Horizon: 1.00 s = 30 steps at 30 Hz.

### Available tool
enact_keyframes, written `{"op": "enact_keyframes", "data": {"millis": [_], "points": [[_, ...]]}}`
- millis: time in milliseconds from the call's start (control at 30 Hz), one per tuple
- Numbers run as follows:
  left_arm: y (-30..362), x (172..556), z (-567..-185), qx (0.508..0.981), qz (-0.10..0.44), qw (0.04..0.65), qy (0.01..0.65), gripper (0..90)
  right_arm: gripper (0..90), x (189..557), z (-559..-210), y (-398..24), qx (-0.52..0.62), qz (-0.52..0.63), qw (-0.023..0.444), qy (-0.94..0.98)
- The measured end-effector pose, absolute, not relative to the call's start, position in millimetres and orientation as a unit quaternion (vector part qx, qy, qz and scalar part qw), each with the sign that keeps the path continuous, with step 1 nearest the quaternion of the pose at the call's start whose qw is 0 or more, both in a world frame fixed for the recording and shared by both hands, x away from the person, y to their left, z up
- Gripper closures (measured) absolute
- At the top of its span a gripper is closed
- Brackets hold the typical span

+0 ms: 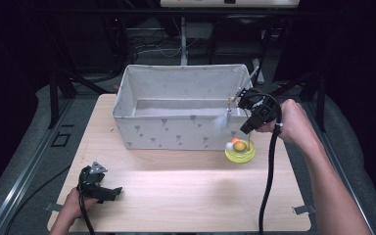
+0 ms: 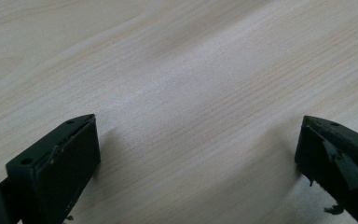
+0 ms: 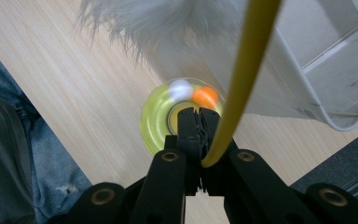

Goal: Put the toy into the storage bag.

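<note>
While the right tool (image 3: 199,122) pinches a yellow wand (image 3: 242,79) low on its light, whippy stem, feather tuft (image 3: 168,28) dangling, the left tool (image 2: 196,154) rests released on the desk (image 1: 186,191).

A pale wooden table (image 1: 176,196) stands on grey floor (image 1: 24,147) amid dark surroundings.

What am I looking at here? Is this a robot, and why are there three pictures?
No robot: a person holds a hand-held gripper in each hand. The high view looks down on a wooden table with a grey fabric box and a yellow toy dish holding small balls. The other two cameras ride on the grippers. The right hand-held gripper is shut on a yellow stick with a white feather, above the dish. The left hand-held gripper rests open on the bare table.
</note>
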State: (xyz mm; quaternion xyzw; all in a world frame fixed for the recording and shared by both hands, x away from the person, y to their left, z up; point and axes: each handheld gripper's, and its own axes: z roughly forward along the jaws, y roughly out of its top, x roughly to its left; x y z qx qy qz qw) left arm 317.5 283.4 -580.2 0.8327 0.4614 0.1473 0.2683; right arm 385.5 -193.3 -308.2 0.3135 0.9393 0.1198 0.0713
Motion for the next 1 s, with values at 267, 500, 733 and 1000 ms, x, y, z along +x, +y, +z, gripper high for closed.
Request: {"op": "enact_keyframes", "data": {"millis": [267,500,733,1000], "points": [[283.1,317.6,-580.2,0.832,0.148,0.268,0.462,0.0,87.9,386.9,-296.5,-192.4,0.311,0.123,0.073,0.94],[283.1,317.5,-580.2,0.832,0.148,0.269,0.462,0.0,88.0,388.6,-285.1,-191.3,0.31,0.126,0.076,0.939],[283.2,317.5,-580.3,0.832,0.149,0.268,0.462,0.0,87.9,391.8,-278.8,-189.7,0.309,0.131,0.075,0.939],[283.4,317.6,-579.8,0.833,0.145,0.268,0.461,0.0,88.0,394.9,-266.9,-184.1,0.304,0.13,0.08,0.94]]}}
